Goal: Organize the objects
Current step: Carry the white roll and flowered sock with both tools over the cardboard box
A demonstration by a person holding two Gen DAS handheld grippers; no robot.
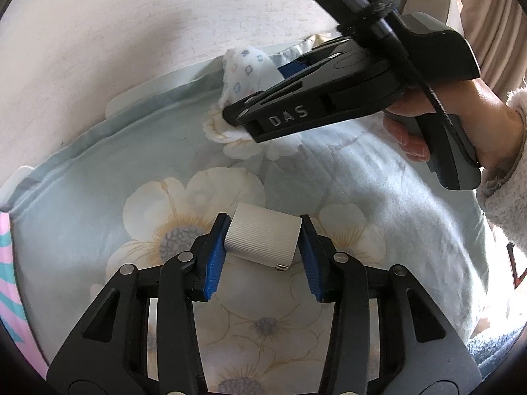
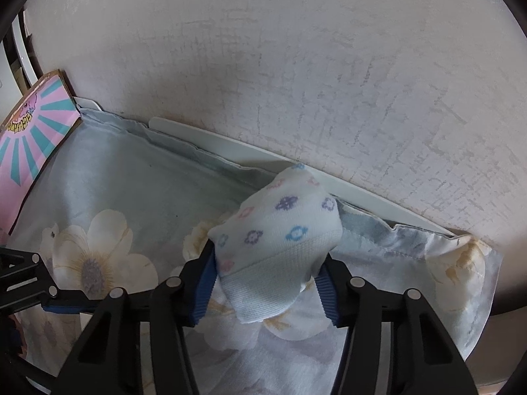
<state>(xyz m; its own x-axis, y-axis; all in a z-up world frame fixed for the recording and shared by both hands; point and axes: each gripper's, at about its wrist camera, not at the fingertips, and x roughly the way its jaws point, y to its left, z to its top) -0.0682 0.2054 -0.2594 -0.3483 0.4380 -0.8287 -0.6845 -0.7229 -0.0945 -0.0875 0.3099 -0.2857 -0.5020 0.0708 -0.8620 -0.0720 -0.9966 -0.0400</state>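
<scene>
My left gripper [image 1: 262, 247] is shut on a ribbed silver box [image 1: 262, 239] and holds it just above a pale blue floral pillow [image 1: 98, 204]. My right gripper [image 2: 267, 288] is shut on a rolled white sock [image 2: 275, 240] with small blue, purple and pink flower marks. It holds the sock over the far edge of the pillow [image 2: 131, 191], close to the wall. In the left wrist view the right gripper [image 1: 263, 115] and the sock [image 1: 245, 74] show at the upper middle, with a hand on the handle.
A textured white wall [image 2: 296, 65] stands right behind the pillow. A white board edge [image 2: 230, 146] runs along the wall's foot. A pink and teal striped box [image 2: 29, 138] sits at the pillow's left end. A fleece sleeve [image 1: 507, 177] is at the right.
</scene>
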